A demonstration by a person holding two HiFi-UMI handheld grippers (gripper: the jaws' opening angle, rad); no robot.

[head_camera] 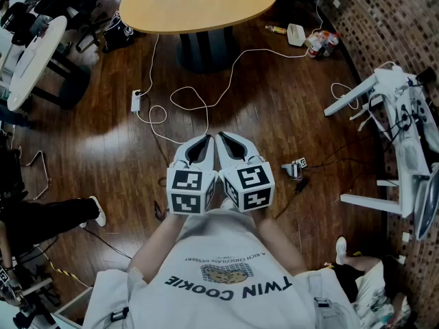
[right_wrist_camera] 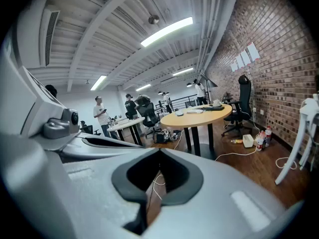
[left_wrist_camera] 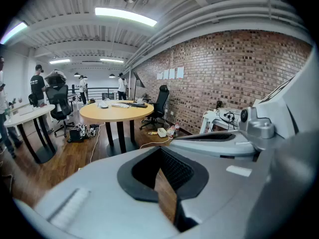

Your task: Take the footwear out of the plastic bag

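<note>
No plastic bag and no footwear from it shows in any view. I hold both grippers side by side, close in front of my chest and above the wooden floor. The left gripper [head_camera: 201, 144] is shut with nothing between its jaws, and so is the right gripper [head_camera: 230, 141]. Their marker cubes [head_camera: 190, 190] face up at me. In the left gripper view the jaws [left_wrist_camera: 160, 151] meet at the tip, with the right gripper's body beside them. In the right gripper view the jaws [right_wrist_camera: 159, 156] also meet, pointing toward the round table [right_wrist_camera: 197, 116].
A round wooden table [head_camera: 199, 9] stands ahead, and white cables [head_camera: 185, 101] with a power strip [head_camera: 136, 100] lie on the floor. At the right is a white frame [head_camera: 391, 136] by the brick wall. Bottles [head_camera: 321, 43], a white table [head_camera: 31, 53] and a seated person's shoe [head_camera: 98, 211] are around.
</note>
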